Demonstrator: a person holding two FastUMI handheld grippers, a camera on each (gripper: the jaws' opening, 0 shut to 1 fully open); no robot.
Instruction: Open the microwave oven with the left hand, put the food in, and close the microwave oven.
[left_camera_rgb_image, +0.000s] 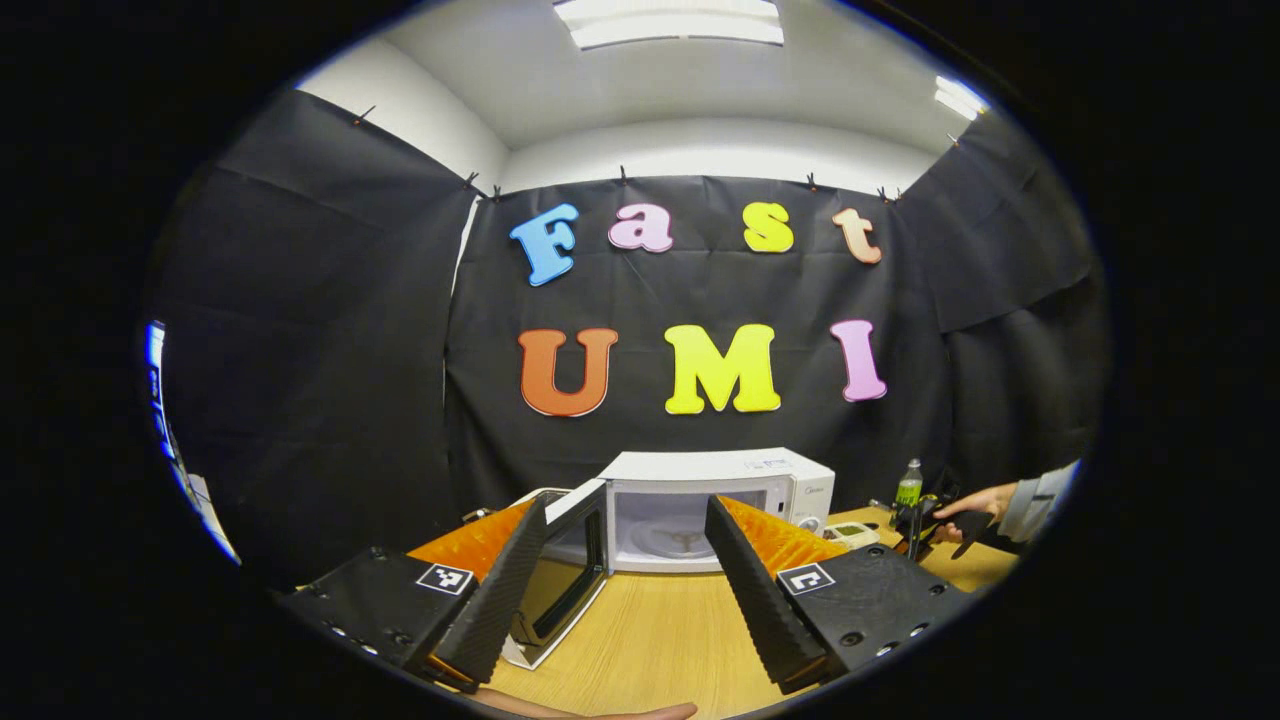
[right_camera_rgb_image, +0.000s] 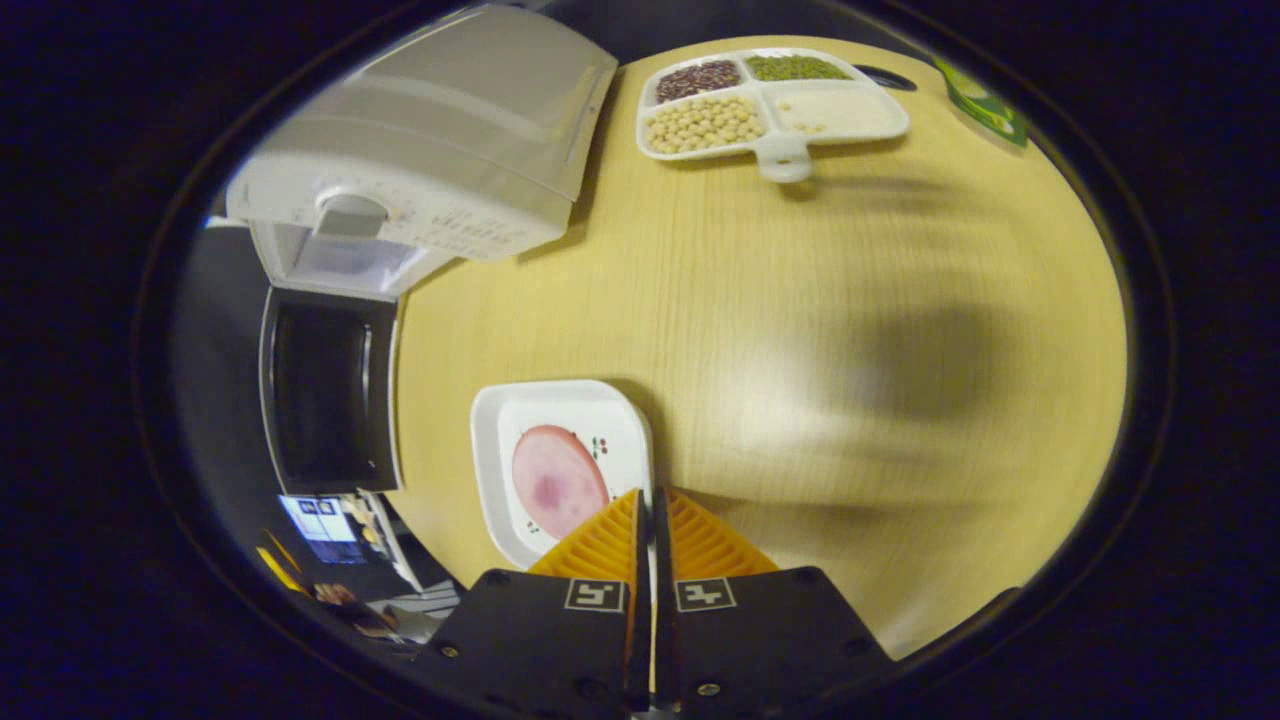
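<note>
The white microwave (left_camera_rgb_image: 720, 470) stands at the back of the wooden table, its door (left_camera_rgb_image: 565, 570) swung wide open to the left and the turntable showing inside. My left gripper (left_camera_rgb_image: 626, 508) is open in front of it, holding nothing. In the right gripper view I look down on a white square plate (right_camera_rgb_image: 530, 410) carrying a pink slice of meat (right_camera_rgb_image: 555, 478). My right gripper (right_camera_rgb_image: 650, 493) is shut on the plate's right rim. The microwave (right_camera_rgb_image: 430, 150) and its open door (right_camera_rgb_image: 330, 395) lie to the upper left of the plate.
A divided white tray (right_camera_rgb_image: 782, 160) of beans and grains sits at the far table edge, a green packet (right_camera_rgb_image: 980, 105) beside it. A green bottle (left_camera_rgb_image: 908, 485), a small white device (left_camera_rgb_image: 850, 535) and a person's hand (left_camera_rgb_image: 975, 500) are right of the microwave.
</note>
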